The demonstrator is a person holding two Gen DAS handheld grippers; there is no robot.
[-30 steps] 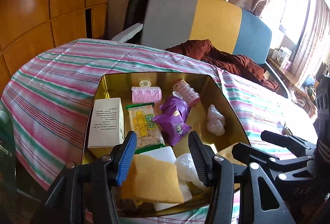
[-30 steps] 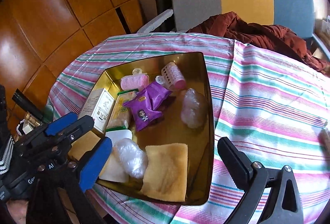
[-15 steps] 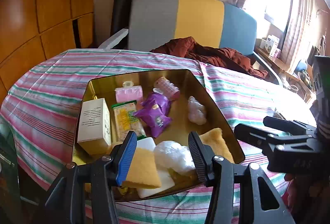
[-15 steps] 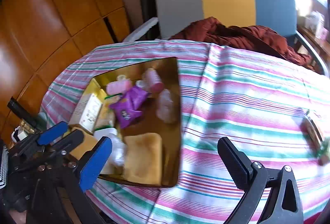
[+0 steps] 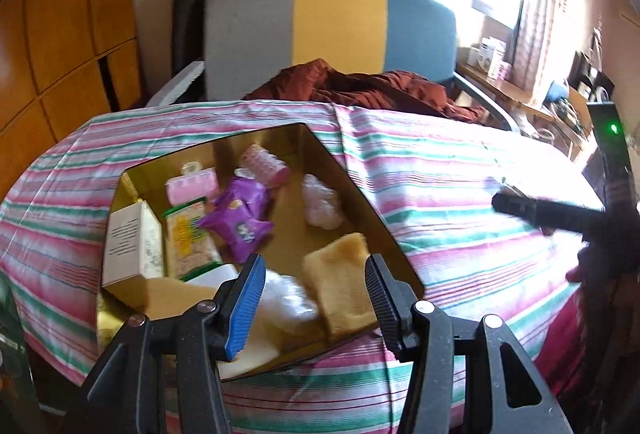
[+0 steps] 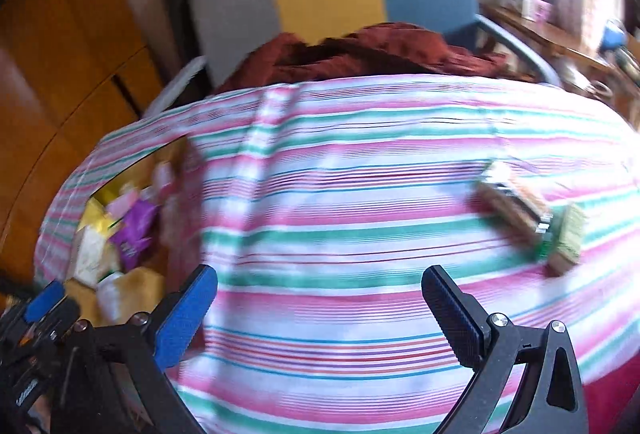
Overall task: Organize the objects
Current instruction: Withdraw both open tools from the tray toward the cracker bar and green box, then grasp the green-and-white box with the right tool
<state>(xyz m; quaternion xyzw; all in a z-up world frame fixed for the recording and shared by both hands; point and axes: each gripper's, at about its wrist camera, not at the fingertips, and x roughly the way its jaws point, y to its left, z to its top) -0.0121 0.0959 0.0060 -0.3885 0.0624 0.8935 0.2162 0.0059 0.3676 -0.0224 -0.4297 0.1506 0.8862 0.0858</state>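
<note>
A gold tray (image 5: 352,194) sits on a table with a striped cloth (image 5: 440,170) in pink, green and white. The tray holds many small things. A white box (image 5: 128,242) stands at the left side, touching a green and yellow cracker pack (image 5: 188,238). Next to that lie two purple snack packs (image 5: 240,218). A pink hair roller (image 5: 192,186) and a second pink roller (image 5: 266,166) rest near the far wall of the tray. A clear crinkly wrap (image 5: 320,206) lies towards the right wall. A yellow sponge (image 5: 344,282) and a white plastic bundle (image 5: 284,298) lie at the near end.

The left hand-held gripper (image 5: 314,298) hangs just above the near end of the tray. Its jaws are wide apart and hold nothing.

The right hand-held gripper (image 6: 320,314) is over the bare cloth, well apart from the tray. Its jaws are spread wide too, with nothing between them. Far to its right on the cloth lies a blurry brown and green thing (image 6: 532,222); the picture is too fuzzy to tell what it is.

Behind the table stands a chair (image 5: 332,30) in grey, yellow and blue, with a dark red cloth (image 5: 360,90) piled on it.
</note>
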